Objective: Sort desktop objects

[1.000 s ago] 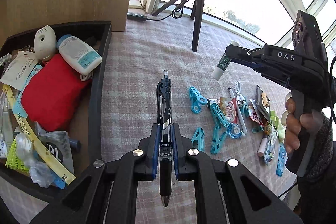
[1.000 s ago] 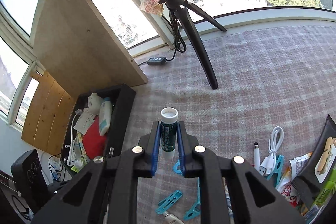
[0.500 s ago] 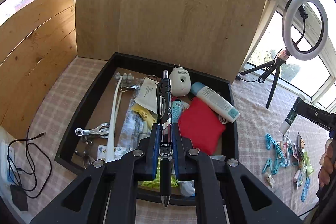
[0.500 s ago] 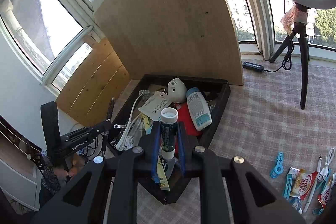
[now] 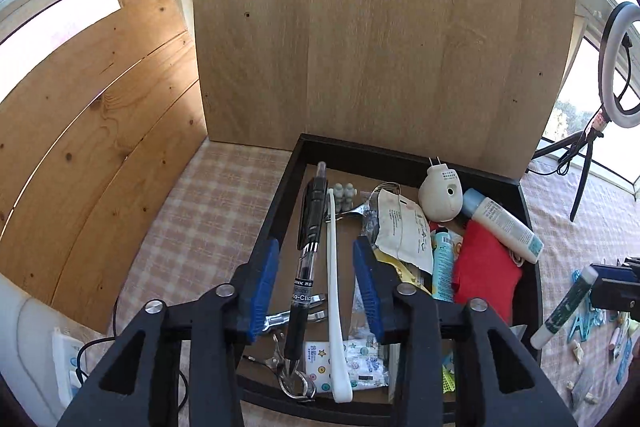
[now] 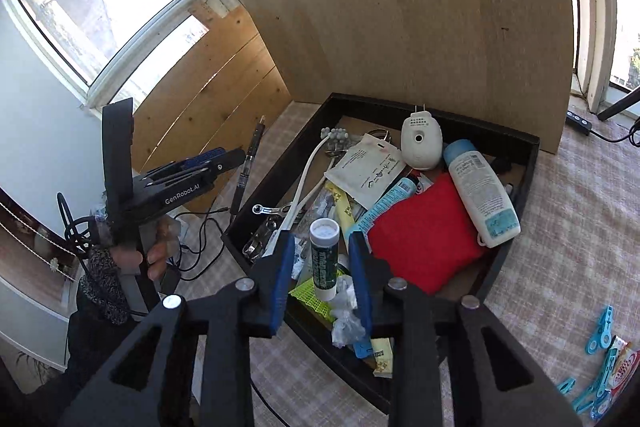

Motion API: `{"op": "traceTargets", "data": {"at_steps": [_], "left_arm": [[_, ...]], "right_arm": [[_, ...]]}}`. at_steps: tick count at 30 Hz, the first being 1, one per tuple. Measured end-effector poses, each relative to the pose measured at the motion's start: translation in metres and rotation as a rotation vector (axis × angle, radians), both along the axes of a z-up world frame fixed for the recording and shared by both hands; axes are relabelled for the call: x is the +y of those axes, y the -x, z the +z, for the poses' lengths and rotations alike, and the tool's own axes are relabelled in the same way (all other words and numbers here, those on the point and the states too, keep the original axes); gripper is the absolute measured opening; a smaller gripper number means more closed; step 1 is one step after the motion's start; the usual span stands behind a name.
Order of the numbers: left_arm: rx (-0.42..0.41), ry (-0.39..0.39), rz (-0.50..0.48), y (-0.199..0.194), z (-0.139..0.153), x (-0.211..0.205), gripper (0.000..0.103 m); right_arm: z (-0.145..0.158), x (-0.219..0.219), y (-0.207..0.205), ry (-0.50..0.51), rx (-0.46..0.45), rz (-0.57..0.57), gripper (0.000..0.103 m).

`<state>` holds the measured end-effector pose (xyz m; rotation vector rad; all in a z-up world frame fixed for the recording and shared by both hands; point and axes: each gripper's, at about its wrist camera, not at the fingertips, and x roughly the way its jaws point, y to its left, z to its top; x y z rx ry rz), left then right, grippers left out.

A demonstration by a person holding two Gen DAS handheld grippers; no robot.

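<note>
Left gripper [image 5: 316, 279]: jaws are opening; a black pen [image 5: 307, 269] is seen between the blue pads, clear of both, over the tray's left part.
Right gripper [image 6: 320, 261]: jaws are opening; a green tube with a white cap [image 6: 324, 255] stands between the pads, untouched by either, above the tray's near corner.
Black tray [image 6: 528, 163]: set on the checked tabletop [image 5: 200, 219]; a red pouch [image 6: 420, 239], a white bottle [image 6: 480, 191] and a white plug-in device [image 6: 420, 143] are contained.
Left view only: a ring light [image 5: 620, 67] on a tripod is shown at right.
Right view only: the hand [image 6: 156, 251] on the left gripper's handle and blue clips [image 6: 600, 331] on the tabletop are shown.
</note>
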<state>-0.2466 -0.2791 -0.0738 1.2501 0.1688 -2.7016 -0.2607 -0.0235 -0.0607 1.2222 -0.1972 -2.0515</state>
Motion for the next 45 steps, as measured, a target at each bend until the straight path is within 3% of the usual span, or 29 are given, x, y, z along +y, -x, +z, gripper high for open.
{"op": "traceTargets", "data": {"at_steps": [4,16,24,32,37,39,45], "left_arm": [[0.027,-0.021,0.018,-0.003,0.005,-0.006,0.044],[0.054,-0.073,-0.013,-0.026,0.012,0.013,0.042],[0.049,-0.093,-0.088,-0.039,0.016,0.06,0.042],[0.049,-0.081,-0.176,-0.058,0.033,0.136,0.042],[0.062,-0.057,-0.246,-0.081,0.046,0.184,0.046],[0.068,-0.065,-0.268,-0.091,0.051,0.199,0.056],[0.085,-0.053,-0.312,-0.124,0.064,0.238,0.067]], "right_arm": [[0.009,0.005,-0.003,-0.019,0.06,-0.015,0.051],[0.016,0.06,-0.002,-0.04,0.089,-0.125,0.051],[0.036,0.132,-0.02,-0.172,0.236,-0.285,0.063],[0.045,0.203,-0.057,-0.232,0.29,-0.436,0.064],[0.046,0.228,-0.091,-0.246,0.277,-0.48,0.064],[0.046,0.237,-0.104,-0.243,0.274,-0.498,0.064],[0.051,0.263,-0.143,-0.219,0.269,-0.552,0.064]]}}
